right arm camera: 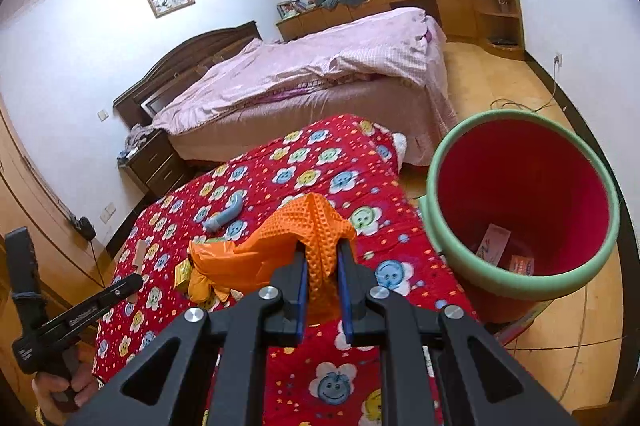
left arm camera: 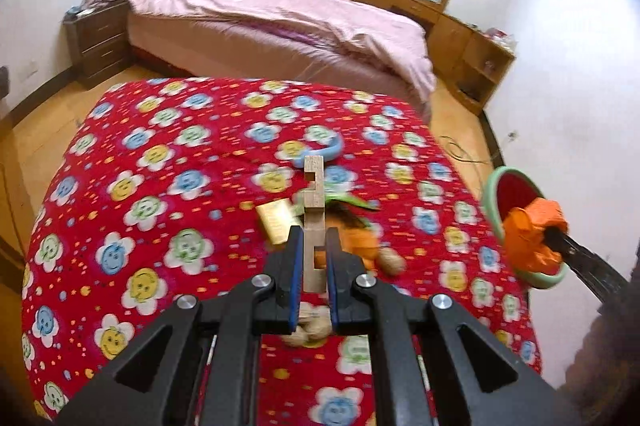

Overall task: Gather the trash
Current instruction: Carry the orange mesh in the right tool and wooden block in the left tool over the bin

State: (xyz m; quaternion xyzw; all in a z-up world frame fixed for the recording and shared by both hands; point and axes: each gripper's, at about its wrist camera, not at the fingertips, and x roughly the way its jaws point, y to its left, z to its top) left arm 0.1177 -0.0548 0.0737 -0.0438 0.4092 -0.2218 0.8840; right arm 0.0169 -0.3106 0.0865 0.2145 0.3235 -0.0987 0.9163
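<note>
My left gripper (left arm camera: 313,246) is shut on a notched wooden block (left arm camera: 313,202), held upright above the red flowered cloth (left arm camera: 160,154). Below it lie a yellow box (left arm camera: 276,220), an orange toy (left arm camera: 358,240), walnuts (left arm camera: 390,262) and a blue curved piece (left arm camera: 320,154). My right gripper (right arm camera: 323,266) is shut on an orange waffle-textured glove (right arm camera: 280,250), held over the cloth's right side, left of the red bin with a green rim (right arm camera: 520,194). The bin holds a few paper scraps (right arm camera: 496,240). The glove (left arm camera: 532,234) and bin (left arm camera: 516,194) also show in the left wrist view.
The cloth-covered table stands before a bed with a pink quilt (right arm camera: 320,66). A dark nightstand (right arm camera: 156,162) is at the left, wooden cabinets (right arm camera: 460,2) along the far wall. A cable (right arm camera: 520,102) lies on the wooden floor near the bin.
</note>
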